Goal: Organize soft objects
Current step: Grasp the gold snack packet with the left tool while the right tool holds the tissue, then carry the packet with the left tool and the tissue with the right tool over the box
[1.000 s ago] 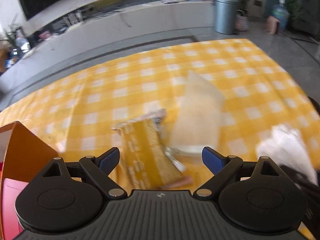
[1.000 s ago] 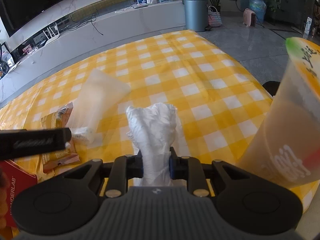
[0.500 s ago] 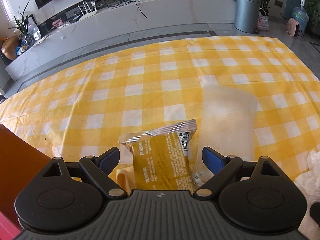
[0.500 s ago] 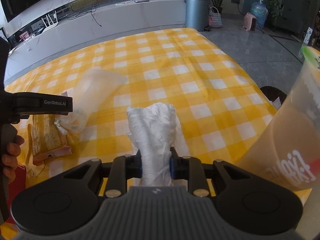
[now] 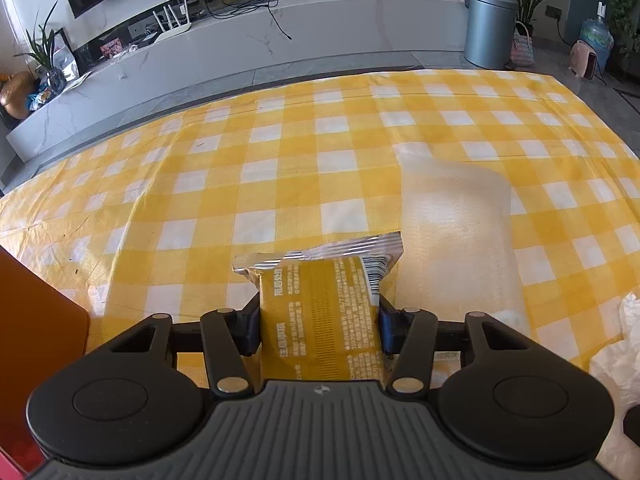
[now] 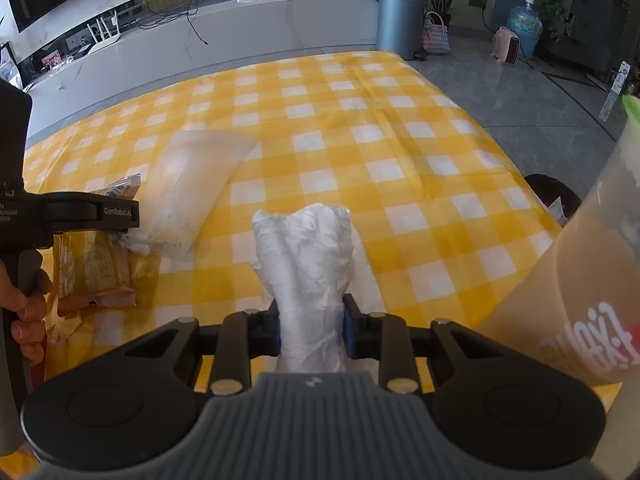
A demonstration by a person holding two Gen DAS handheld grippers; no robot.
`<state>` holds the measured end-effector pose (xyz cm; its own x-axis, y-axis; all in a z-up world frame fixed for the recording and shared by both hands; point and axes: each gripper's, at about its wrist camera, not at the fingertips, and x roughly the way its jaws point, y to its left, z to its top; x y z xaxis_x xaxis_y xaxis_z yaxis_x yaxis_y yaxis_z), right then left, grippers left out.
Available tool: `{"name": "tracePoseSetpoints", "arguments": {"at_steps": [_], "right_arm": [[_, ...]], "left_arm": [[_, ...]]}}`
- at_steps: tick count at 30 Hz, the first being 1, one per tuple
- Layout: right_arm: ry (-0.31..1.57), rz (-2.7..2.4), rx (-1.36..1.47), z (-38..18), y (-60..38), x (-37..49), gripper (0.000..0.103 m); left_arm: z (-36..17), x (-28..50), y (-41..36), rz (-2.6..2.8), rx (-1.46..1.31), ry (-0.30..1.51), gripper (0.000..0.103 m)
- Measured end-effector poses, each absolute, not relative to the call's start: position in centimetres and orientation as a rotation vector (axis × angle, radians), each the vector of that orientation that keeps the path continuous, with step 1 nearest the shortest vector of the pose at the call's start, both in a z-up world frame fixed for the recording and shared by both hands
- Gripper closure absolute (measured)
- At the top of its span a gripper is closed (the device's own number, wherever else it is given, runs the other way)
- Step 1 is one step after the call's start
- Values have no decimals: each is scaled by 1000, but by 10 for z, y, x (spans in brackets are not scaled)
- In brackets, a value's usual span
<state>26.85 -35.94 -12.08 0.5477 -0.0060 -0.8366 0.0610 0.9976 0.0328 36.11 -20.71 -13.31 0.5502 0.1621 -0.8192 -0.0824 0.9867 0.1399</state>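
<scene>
One yellow snack packet [image 5: 320,320] is clamped between the pads of the left gripper [image 5: 319,330], whose jaws have just been closing; the packet's far end rests on the checked tablecloth [image 5: 280,152]. One white crumpled bag [image 6: 310,276] is pinched in the right gripper [image 6: 311,330], jaws just easing apart. Both grippers are pitched steeply downward. One translucent pouch [image 5: 456,236] lies beside the packet. One cup [image 6: 580,300] stands at right.

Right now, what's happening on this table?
A person is sorting soft items with two handheld grippers. The left gripper has just been closing, and its pads now press on the yellow snack packet. The right gripper holds a crumpled white plastic bag. A clear pouch lies untouched on the checked tablecloth.
</scene>
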Motion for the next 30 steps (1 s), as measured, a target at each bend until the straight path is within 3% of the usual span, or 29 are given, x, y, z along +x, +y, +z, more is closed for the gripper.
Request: {"name": "tracePoseSetpoints", "arguments": {"at_steps": [7,17,25,27,30], "right_arm": [[986,-31,64,-119,-358,269,77],[1003,-23,71,-123,-364,266,77],[1035,69,29,-134,-362,252,76],[1049,116,48,-140,-366,246,75],[1067,170,80,-144,-372,240,59]], "left_arm": [[-118,343,-202,183,32,898,50],[-44,271,-183,86,-191,667,50],[-30,212,-211,-138,-55,706,50],[-41,204,-219,-149,-28,763,50],[-59,198,-225,-191,-34,830,50]]}}
